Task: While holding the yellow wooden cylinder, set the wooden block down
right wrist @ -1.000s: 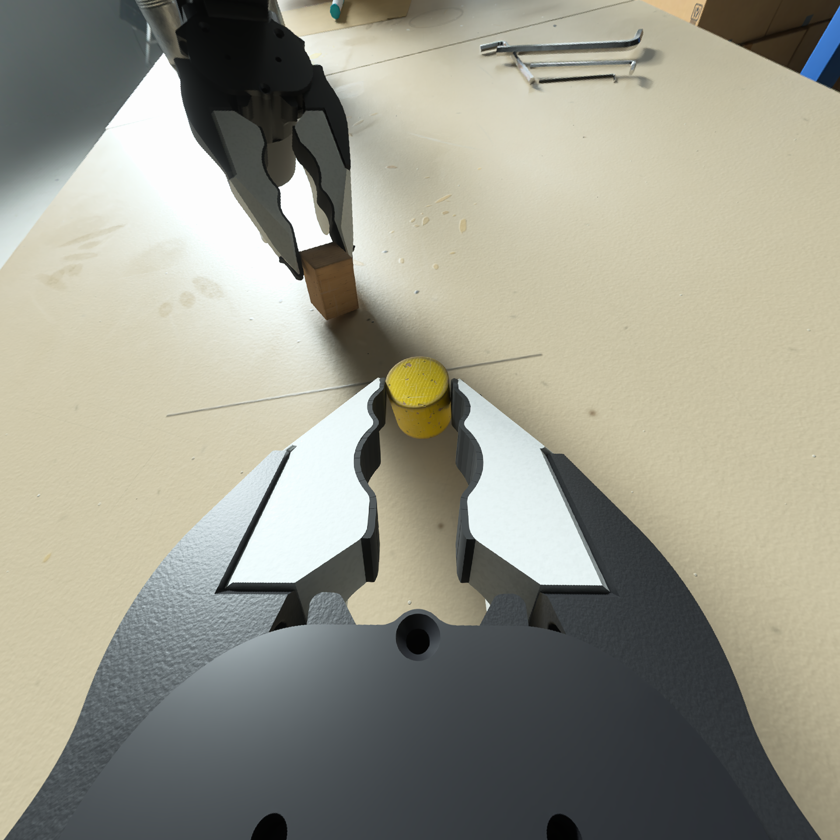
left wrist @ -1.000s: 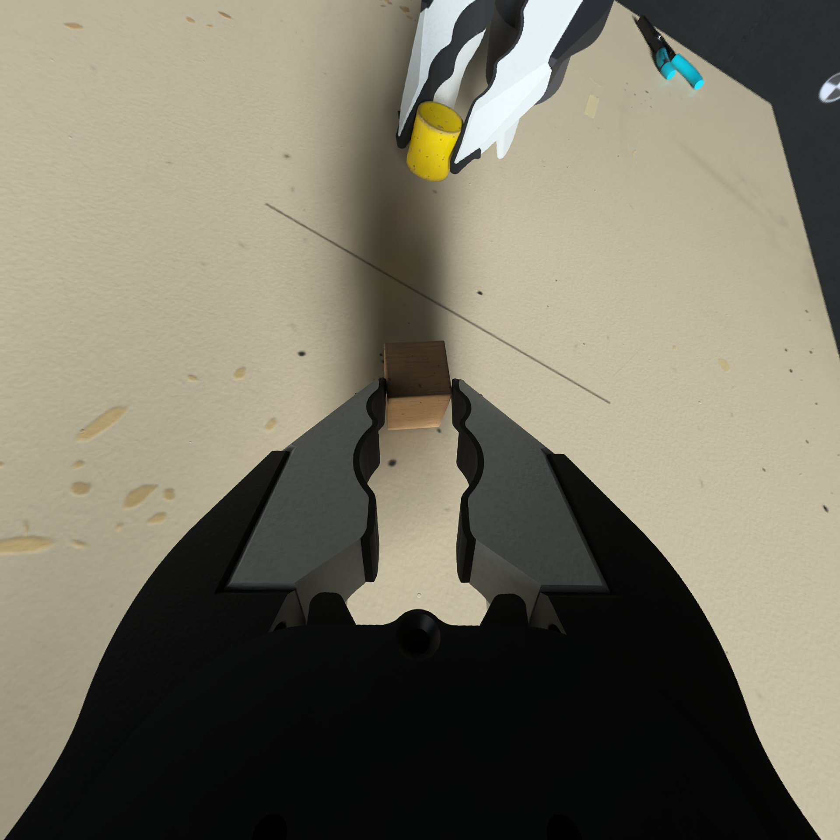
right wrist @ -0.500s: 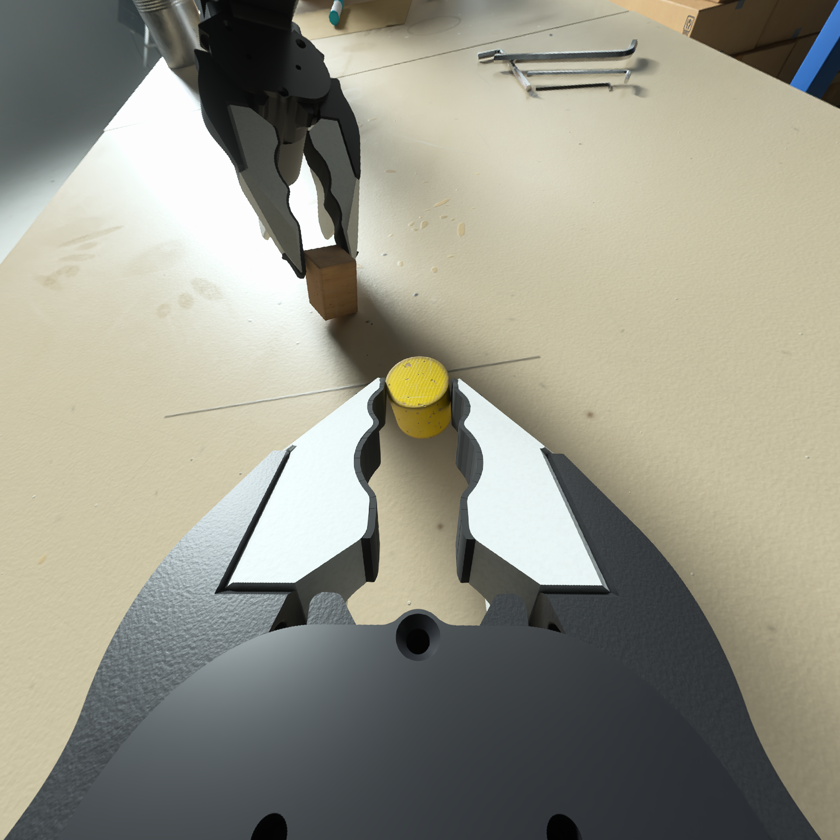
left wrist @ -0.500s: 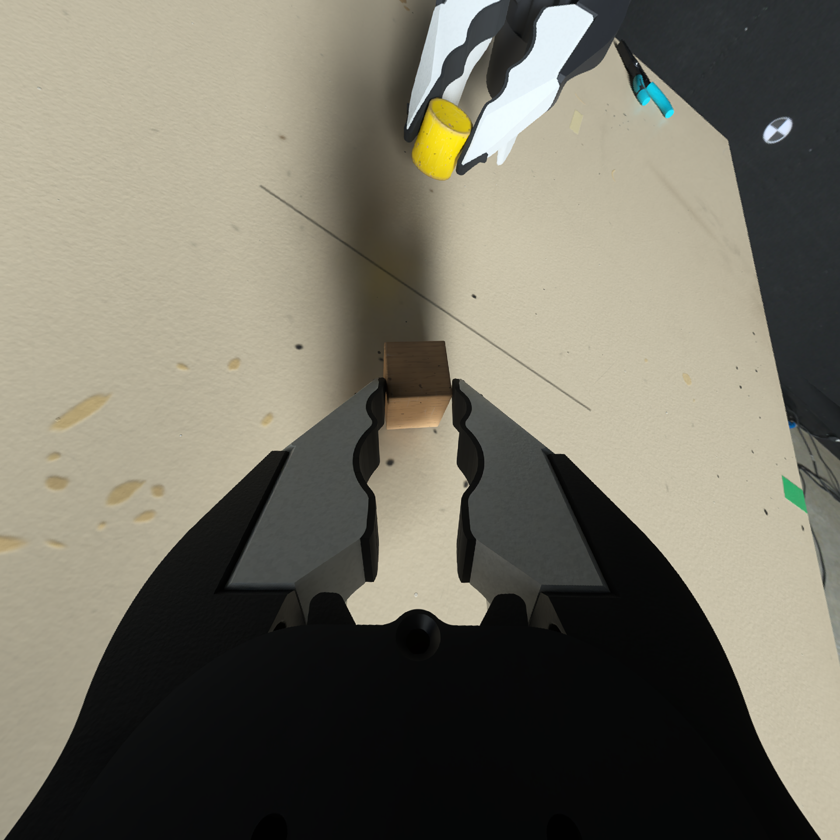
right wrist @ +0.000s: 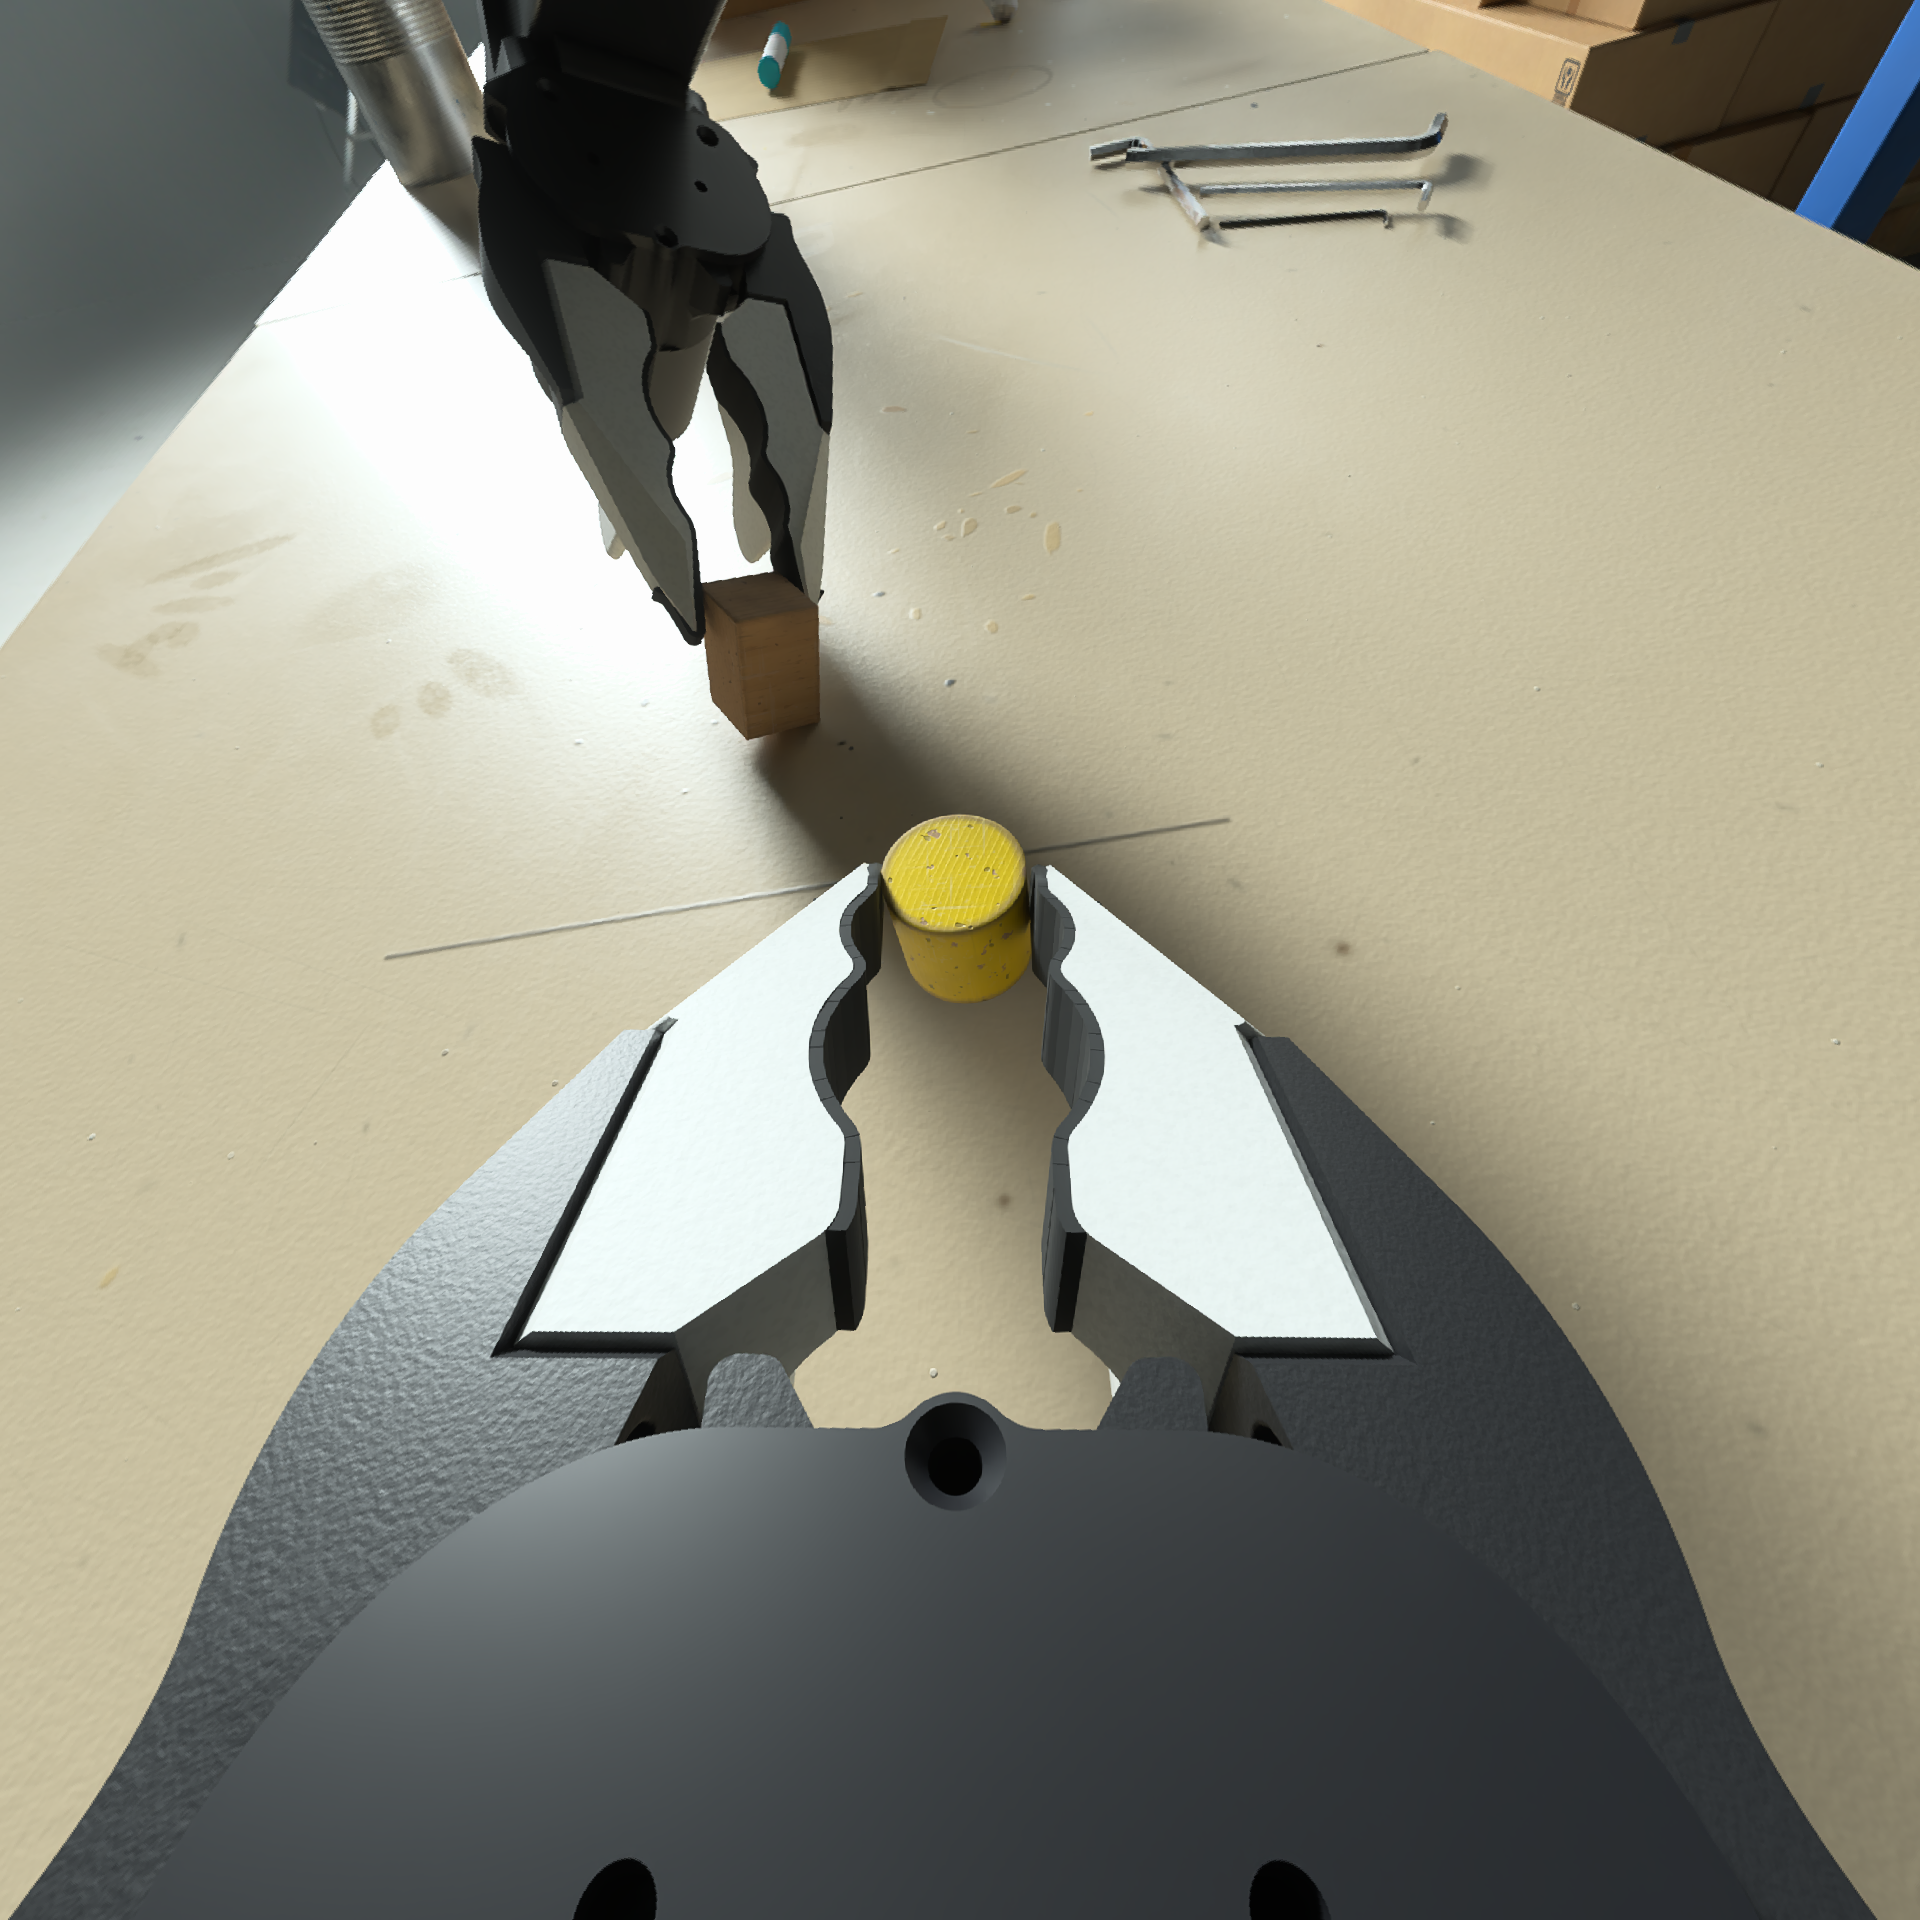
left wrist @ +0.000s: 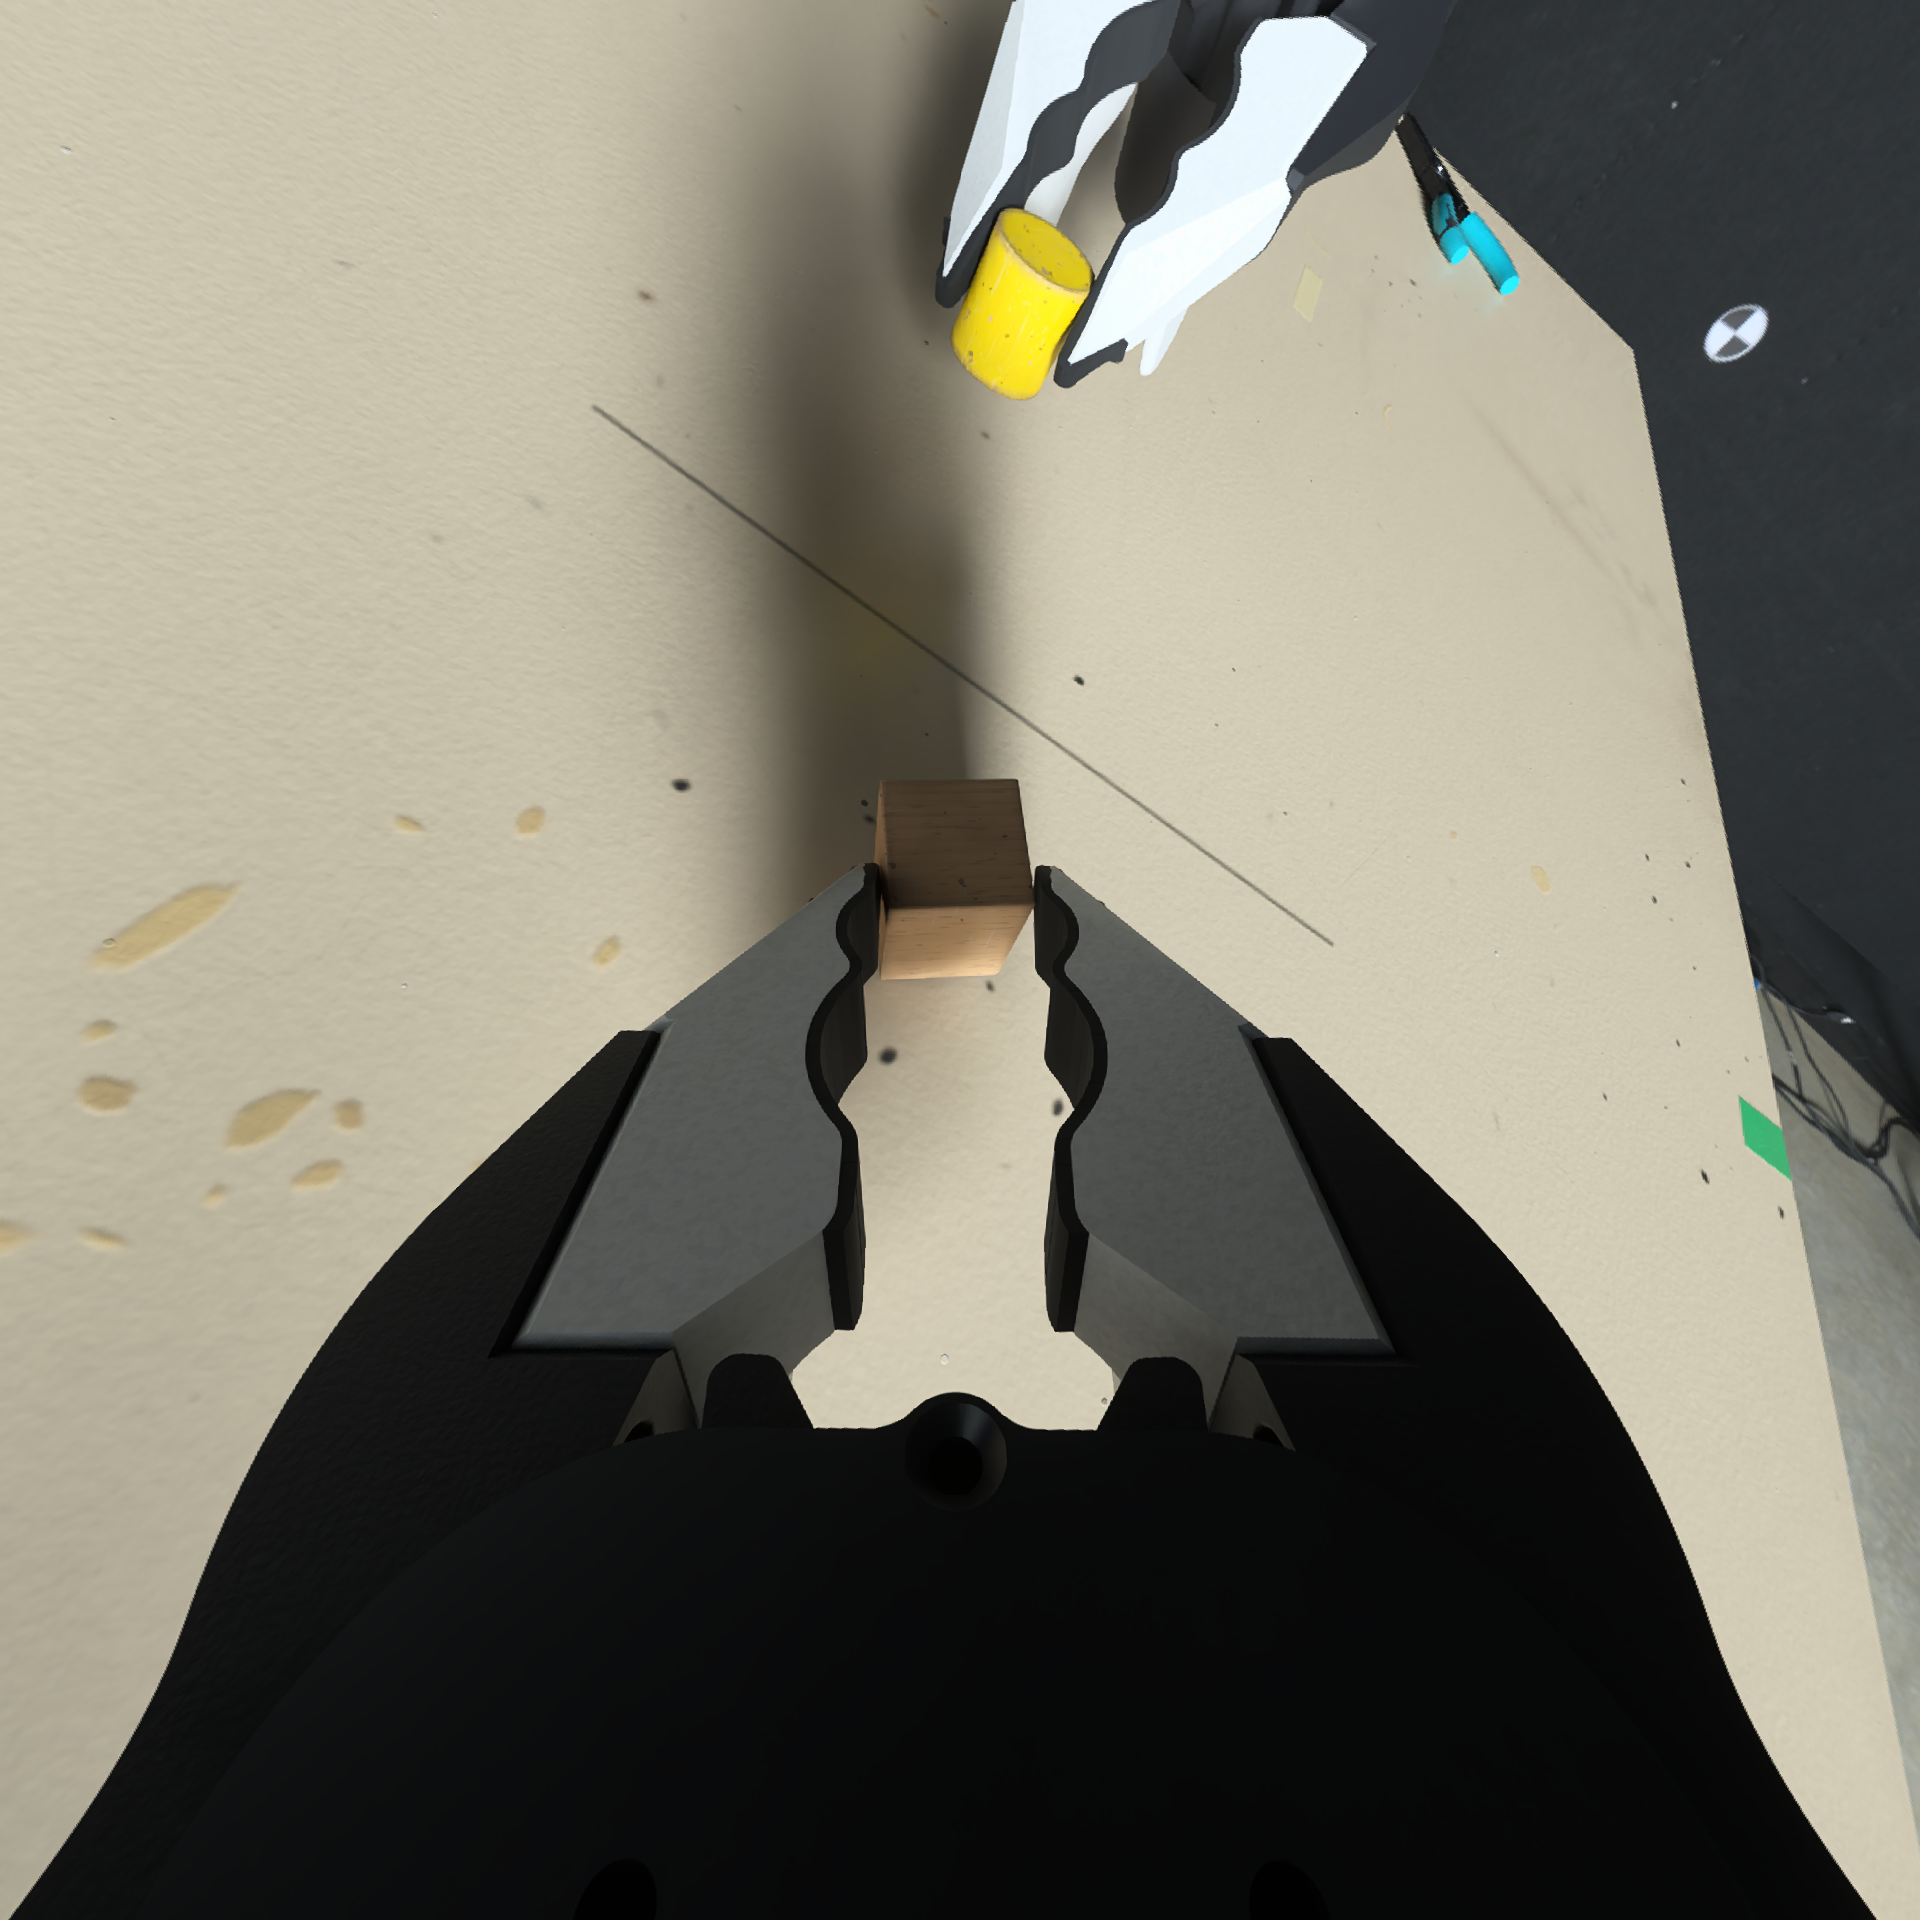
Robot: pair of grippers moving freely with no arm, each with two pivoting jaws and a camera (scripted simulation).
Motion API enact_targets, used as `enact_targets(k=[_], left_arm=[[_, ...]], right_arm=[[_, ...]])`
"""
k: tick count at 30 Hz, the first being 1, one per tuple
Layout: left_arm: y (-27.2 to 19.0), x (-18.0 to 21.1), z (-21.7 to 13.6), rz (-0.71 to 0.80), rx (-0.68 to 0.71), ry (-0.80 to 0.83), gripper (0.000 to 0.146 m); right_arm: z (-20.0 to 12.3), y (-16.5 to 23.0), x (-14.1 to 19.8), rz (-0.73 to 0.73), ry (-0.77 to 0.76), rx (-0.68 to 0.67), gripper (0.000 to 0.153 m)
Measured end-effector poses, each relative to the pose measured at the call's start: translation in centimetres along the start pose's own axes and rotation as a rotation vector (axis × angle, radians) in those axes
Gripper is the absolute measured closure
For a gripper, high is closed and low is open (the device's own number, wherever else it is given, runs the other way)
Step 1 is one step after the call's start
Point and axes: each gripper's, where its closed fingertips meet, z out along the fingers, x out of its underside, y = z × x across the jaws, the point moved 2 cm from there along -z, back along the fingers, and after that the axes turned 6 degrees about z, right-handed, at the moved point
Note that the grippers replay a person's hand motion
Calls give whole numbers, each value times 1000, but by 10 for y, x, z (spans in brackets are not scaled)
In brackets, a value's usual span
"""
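My left gripper (left wrist: 954,883) is shut on the light wooden block (left wrist: 951,862), gripping its upper part at the fingertips. In the right wrist view the left gripper (right wrist: 750,608) stands nearly upright, and the block (right wrist: 764,665) is at or just above the beige table (right wrist: 1351,727); I cannot tell whether it touches. My right gripper (right wrist: 956,878) is shut on the yellow wooden cylinder (right wrist: 956,904) and holds it above the table. In the left wrist view the right gripper (left wrist: 1013,332) and the cylinder (left wrist: 1018,307) are ahead of the block, apart from it.
Several metal rods (right wrist: 1278,177) lie at the far right. A metal pipe (right wrist: 405,94), a teal-capped marker (right wrist: 774,57) and cardboard boxes (right wrist: 1662,73) stand at the back. The table edge (left wrist: 1662,623) runs close on the right, with a teal-handled tool (left wrist: 1470,244) near it.
The left gripper has tipped more upright and carried the block slightly lower toward the table. Both grips are unchanged. The right gripper has hardly moved.
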Motion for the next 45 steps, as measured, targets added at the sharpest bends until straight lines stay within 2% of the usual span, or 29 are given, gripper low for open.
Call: enact_targets(k=[45], left_arm=[[0, 0, 1, -10, 8, 2, 116]], right_arm=[[-2, -1, 1, 19, 12, -10, 125]])
